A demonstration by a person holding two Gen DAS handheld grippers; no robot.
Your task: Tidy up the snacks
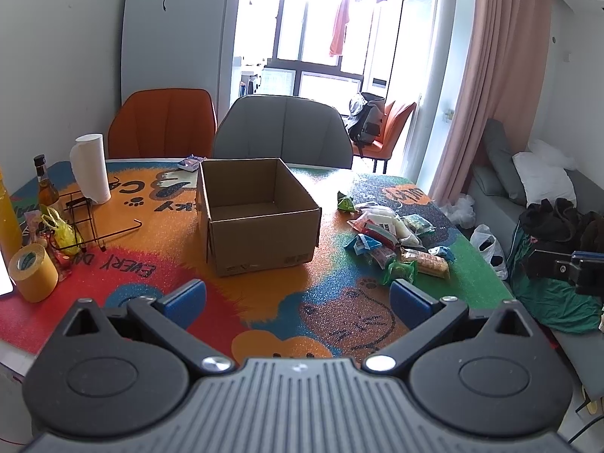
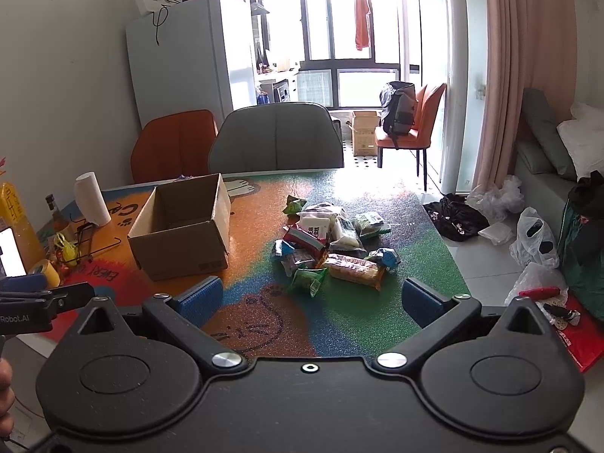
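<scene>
An open, empty cardboard box (image 1: 260,215) stands mid-table; it also shows in the right wrist view (image 2: 185,226). A pile of wrapped snacks (image 1: 396,239) lies to its right, seen too in the right wrist view (image 2: 332,241). A green packet (image 2: 307,279) and a long biscuit pack (image 2: 355,270) lie nearest. My left gripper (image 1: 298,298) is open and empty, held above the table's near edge in front of the box. My right gripper (image 2: 311,300) is open and empty, just short of the pile.
A paper towel roll (image 1: 90,168), bottle (image 1: 47,185), wire rack (image 1: 88,219), yellow bag (image 1: 62,230) and tape roll (image 1: 34,271) crowd the table's left side. A small packet (image 1: 190,163) lies behind the box. Chairs (image 1: 283,132) stand behind the table. Bags (image 2: 534,241) litter the floor at right.
</scene>
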